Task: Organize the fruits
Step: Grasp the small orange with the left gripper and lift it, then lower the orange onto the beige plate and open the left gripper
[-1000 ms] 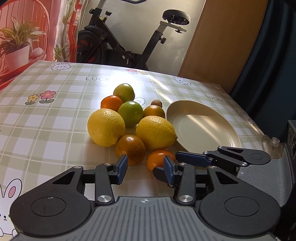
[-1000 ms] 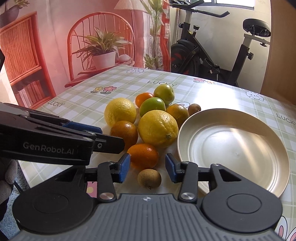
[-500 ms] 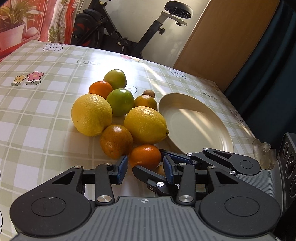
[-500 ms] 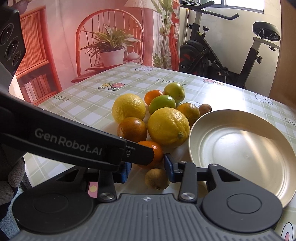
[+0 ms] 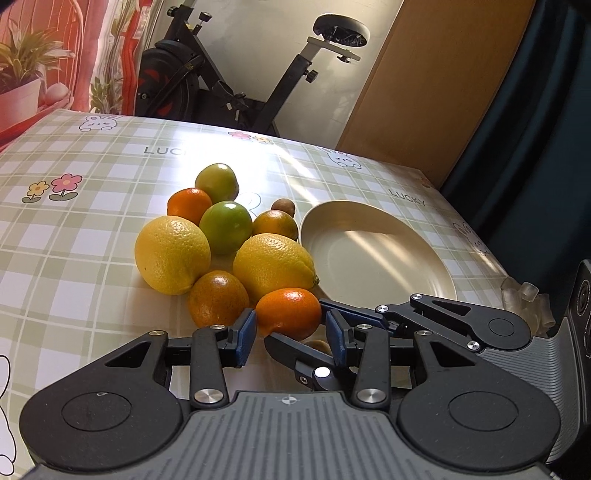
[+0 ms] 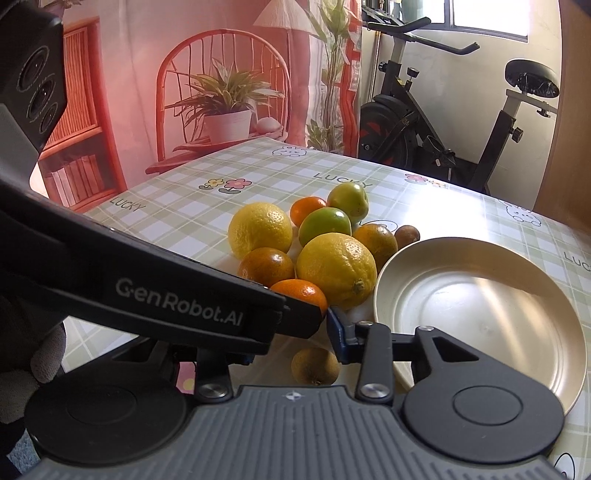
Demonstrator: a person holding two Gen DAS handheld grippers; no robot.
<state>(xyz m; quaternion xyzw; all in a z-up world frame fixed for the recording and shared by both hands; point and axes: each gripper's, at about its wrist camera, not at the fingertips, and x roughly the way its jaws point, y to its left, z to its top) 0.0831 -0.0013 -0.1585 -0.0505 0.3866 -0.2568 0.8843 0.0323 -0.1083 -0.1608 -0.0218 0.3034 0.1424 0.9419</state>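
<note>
While your left gripper (image 5: 290, 336) fingers, apart, flank small orange (image 5: 288, 314), right gripper (image 6: 291, 343) fingers, also apart, straddle kiwi (image 6: 314, 365); plate (image 6: 480, 251) waits empty beside pile.

Checked green-white tablecloth (image 5: 92, 236) with bunnies, flowers, "LUCKY" print; sun streaks across it. Black exercise bike (image 6: 443, 125) against a pale wall. Window (image 6: 487, 16) top right, bright. Pink backdrop (image 6: 221, 74) printed with chair and potted plant. Wooden panel (image 5: 424, 81), maybe a door. Dark curtain (image 5: 535, 129) beside it.

Plate (image 6: 480, 295) bare; fruit cluster (image 5: 221, 240) crowds left.
</note>
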